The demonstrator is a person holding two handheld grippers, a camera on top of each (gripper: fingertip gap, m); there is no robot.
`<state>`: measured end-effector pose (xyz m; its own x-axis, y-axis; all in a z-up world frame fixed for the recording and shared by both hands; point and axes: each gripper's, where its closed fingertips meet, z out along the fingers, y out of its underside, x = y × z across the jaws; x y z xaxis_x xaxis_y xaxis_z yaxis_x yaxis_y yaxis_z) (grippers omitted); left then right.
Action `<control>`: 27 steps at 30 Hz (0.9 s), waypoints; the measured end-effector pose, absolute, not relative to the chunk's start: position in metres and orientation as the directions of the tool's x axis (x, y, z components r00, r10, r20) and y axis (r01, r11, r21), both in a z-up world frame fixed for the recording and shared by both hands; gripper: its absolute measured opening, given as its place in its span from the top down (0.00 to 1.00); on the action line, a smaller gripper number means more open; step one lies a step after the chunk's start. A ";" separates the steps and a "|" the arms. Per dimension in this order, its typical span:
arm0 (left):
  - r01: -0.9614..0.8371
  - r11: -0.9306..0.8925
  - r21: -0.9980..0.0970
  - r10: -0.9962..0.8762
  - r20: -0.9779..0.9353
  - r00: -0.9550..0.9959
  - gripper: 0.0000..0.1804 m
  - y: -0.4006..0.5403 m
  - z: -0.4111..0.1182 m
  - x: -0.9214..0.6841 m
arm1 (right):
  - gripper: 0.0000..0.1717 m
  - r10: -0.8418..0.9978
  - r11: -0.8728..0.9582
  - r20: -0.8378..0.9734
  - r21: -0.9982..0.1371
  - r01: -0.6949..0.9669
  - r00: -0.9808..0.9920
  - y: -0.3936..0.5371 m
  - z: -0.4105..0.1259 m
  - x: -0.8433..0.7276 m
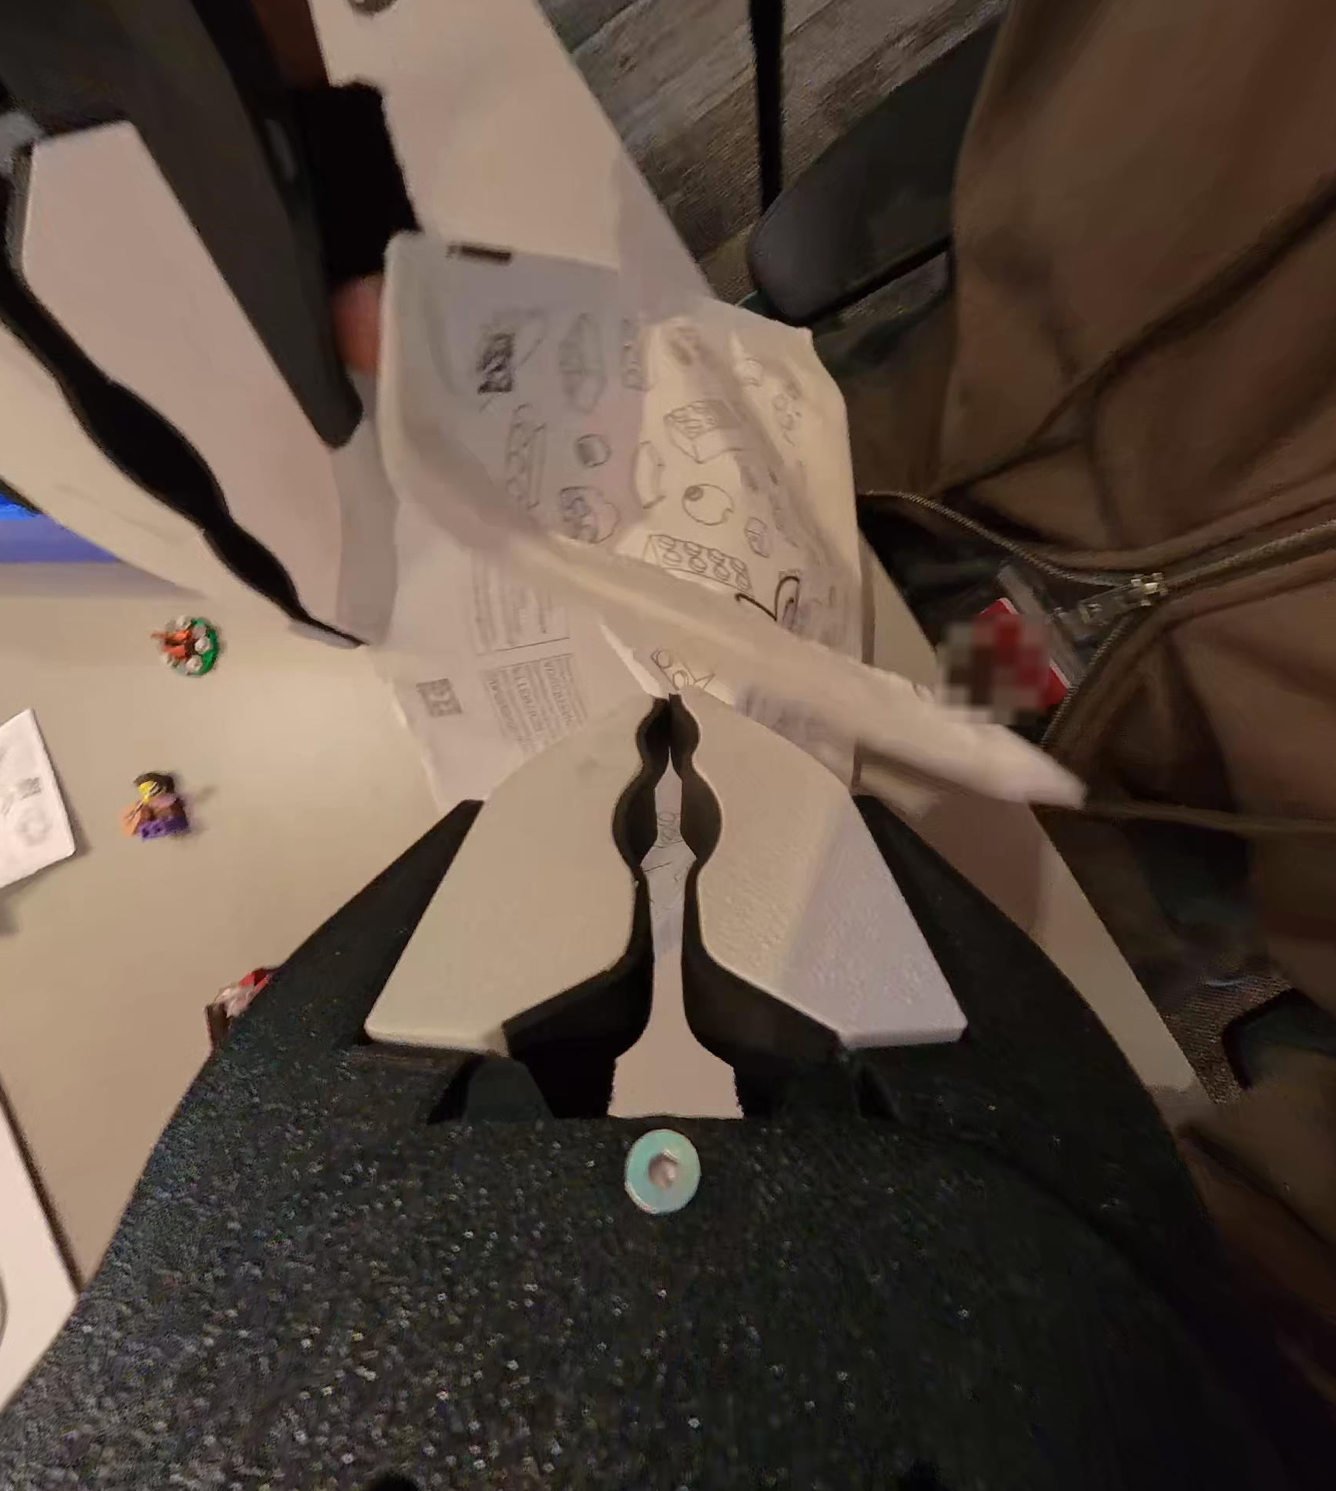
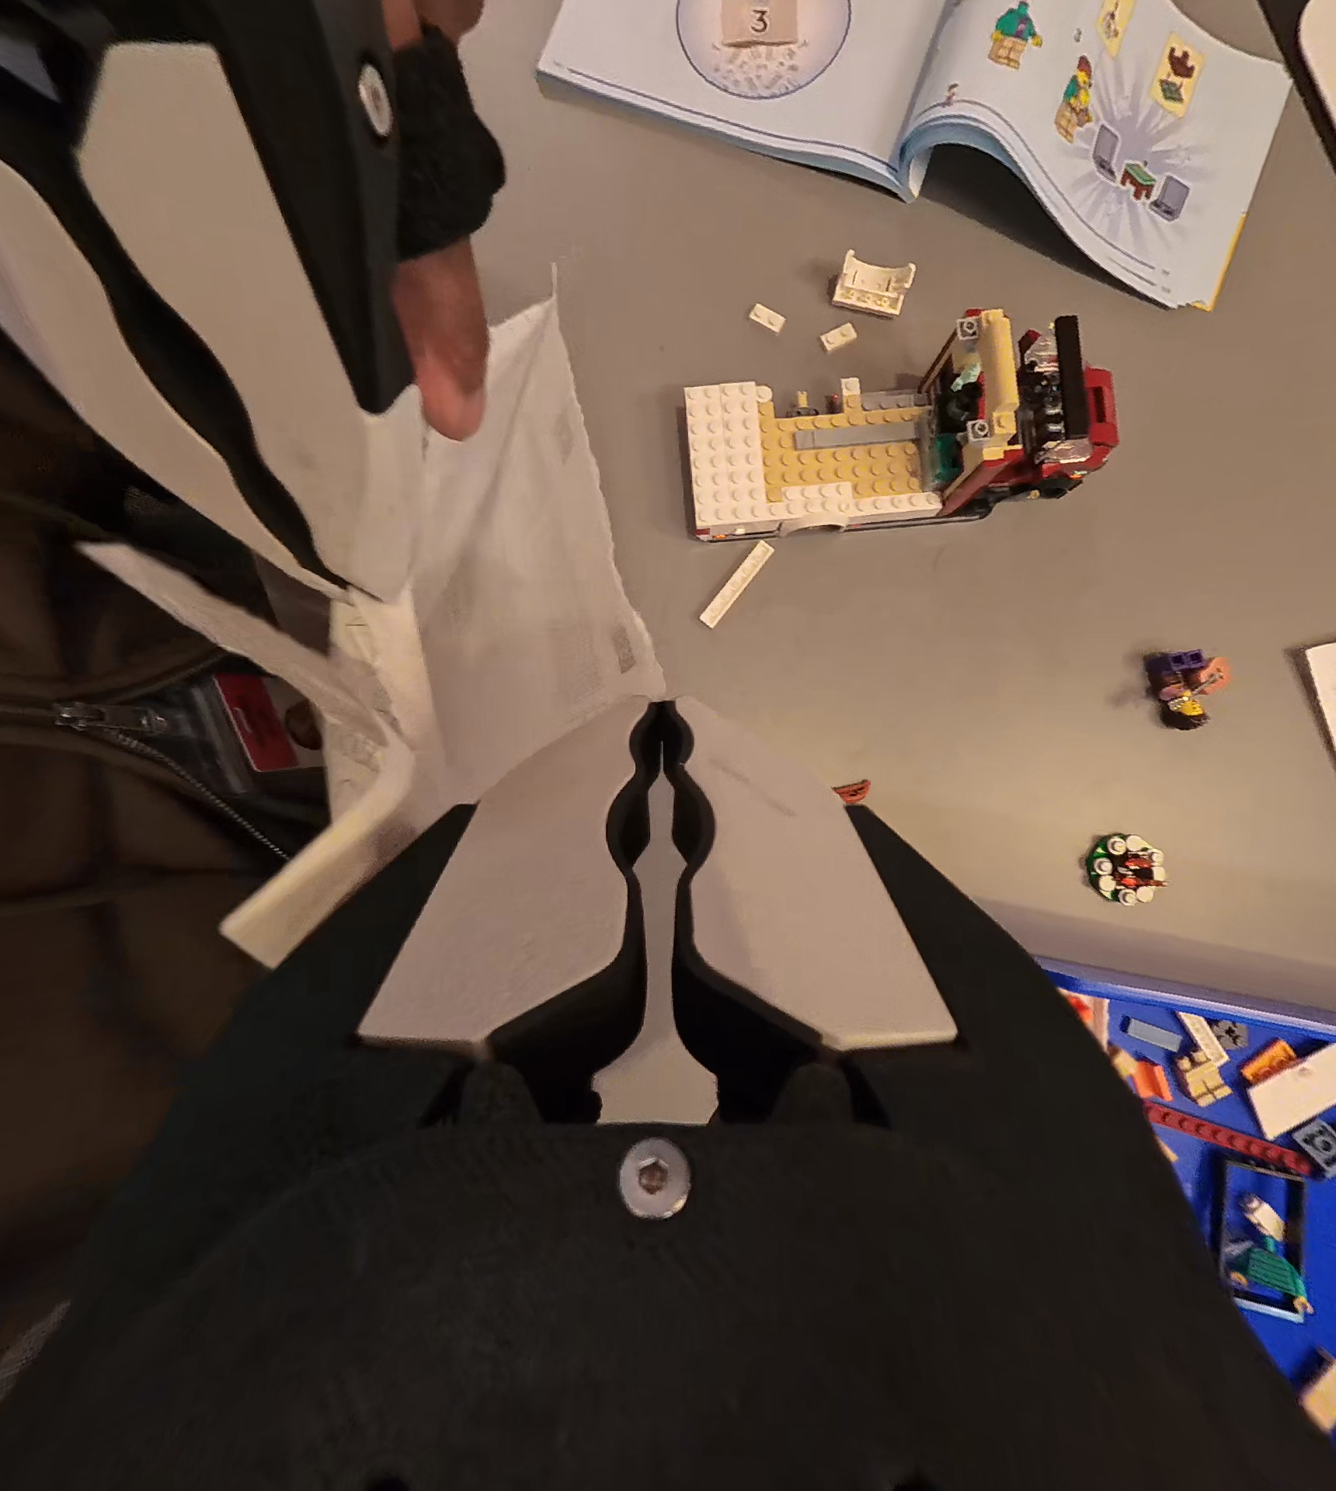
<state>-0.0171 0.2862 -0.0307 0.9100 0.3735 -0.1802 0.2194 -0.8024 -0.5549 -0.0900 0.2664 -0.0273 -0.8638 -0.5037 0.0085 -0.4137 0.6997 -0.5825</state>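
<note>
the left gripper is seen closed, its fingertips pinched on the edge of a white paper bag printed with line drawings of bricks; the bag is lifted off the grey tabletop and spreads toward 12 o'clock, in front of a brown zipped jacket. the right gripper is likewise closed, with a corner of the same bag nipped at its tips, the paper hanging toward 10 o'clock. on the tabletop a part-built brick vehicle is found at 1 o'clock from the right gripper, with loose white pieces beside it and an open instruction booklet beyond. a small figure and a round green piece lie at 3 o'clock, and a blue tray of bricks at 4 o'clock.
</note>
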 end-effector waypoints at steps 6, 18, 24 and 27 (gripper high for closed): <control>0.119 -0.759 -0.640 0.265 -0.138 0.954 1.00 0.301 -0.016 -0.003 | 1.00 -0.482 0.669 0.082 -0.609 -0.427 -0.872 0.260 -0.025 -0.103; 0.163 -0.784 -0.599 0.286 -0.114 0.952 1.00 0.291 -0.031 -0.024 | 0.95 -0.509 0.718 -0.210 -0.638 -0.278 -0.835 0.269 -0.040 -0.102; 0.159 -0.788 -0.595 0.269 -0.100 0.958 1.00 0.295 -0.035 -0.033 | 0.87 -0.499 0.769 -0.383 -0.609 -0.194 -0.778 0.272 -0.030 -0.101; 0.167 -0.792 -0.588 0.273 -0.095 0.957 1.00 0.296 -0.038 -0.037 | 0.84 -0.479 0.813 -0.452 -0.551 -0.186 -0.753 0.273 -0.031 -0.098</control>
<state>-0.0367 0.2964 -0.0385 0.9574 0.2726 -0.0955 0.1668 -0.7917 -0.5877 -0.0983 0.2731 -0.0309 -0.7530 -0.4786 -0.4517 -0.1864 0.8133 -0.5512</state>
